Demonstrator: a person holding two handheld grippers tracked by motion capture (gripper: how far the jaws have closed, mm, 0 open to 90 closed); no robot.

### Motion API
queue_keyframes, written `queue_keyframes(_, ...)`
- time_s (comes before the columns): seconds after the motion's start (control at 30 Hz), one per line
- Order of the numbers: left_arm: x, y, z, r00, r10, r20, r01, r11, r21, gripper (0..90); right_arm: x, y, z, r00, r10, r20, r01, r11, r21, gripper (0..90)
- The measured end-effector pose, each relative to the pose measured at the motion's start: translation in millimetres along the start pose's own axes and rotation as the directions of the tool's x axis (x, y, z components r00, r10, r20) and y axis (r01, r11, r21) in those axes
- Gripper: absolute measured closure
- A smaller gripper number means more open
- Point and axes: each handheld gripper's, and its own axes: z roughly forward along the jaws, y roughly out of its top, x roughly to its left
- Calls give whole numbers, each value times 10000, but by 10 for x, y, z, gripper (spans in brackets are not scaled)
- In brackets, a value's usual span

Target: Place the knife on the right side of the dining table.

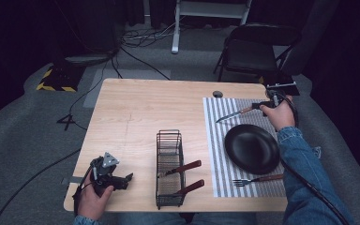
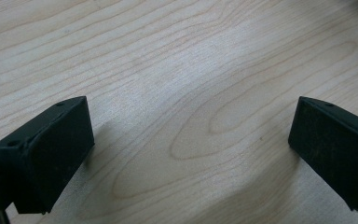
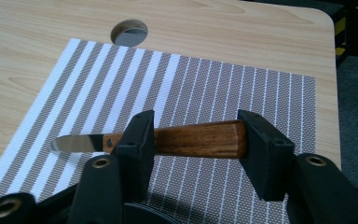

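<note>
A knife (image 3: pixel 196 139) with a brown wooden handle and steel blade lies flat on the striped placemat (image 3: pixel 242 88), handle between the jaws of my right gripper (image 3: pixel 196 127). The jaws stand apart and do not squeeze the handle, so the gripper is open. From above, the knife (image 1: pixel 236 114) lies just beyond the black plate (image 1: pixel 252 149), with the right gripper (image 1: pixel 261 107) at its handle end. My left gripper (image 1: pixel 127 179) rests at the table's near left corner. Its jaws are wide open over bare wood, nothing between them (image 2: pixel 191 126).
A fork (image 1: pixel 258 179) lies on the placemat (image 1: pixel 215 140) in front of the plate. A black wire basket (image 1: pixel 169 168) at the table's front middle holds two utensils with reddish handles (image 1: pixel 187 166). A cable hole (image 1: pixel 218 93) sits at the mat's far corner. A folding chair (image 1: pixel 258 49) stands behind the table.
</note>
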Motion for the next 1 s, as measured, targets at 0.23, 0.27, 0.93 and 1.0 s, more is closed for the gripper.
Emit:
queue_keyframes(0.23,0,0,0,10000,5,1,-5,10000,-2,2,-50,-38,59,9998,194,-14,-194,9998,16,464)
queue_keyframes(0.27,1,0,0,10000,10,-3,-10,10000,-1,2,-52,-41,69,9998,219,-4,-219,9998,30,460)
queue_keyframes(0.93,0,0,0,10000,5,0,-5,10000,1,2,-161,-160,284,9965,833,-82,-831,9961,283,375)
queue_keyframes(1.0,0,0,0,10000,0,1,0,10000,5,2,-172,-170,300,9959,897,-92,-894,9955,310,372)
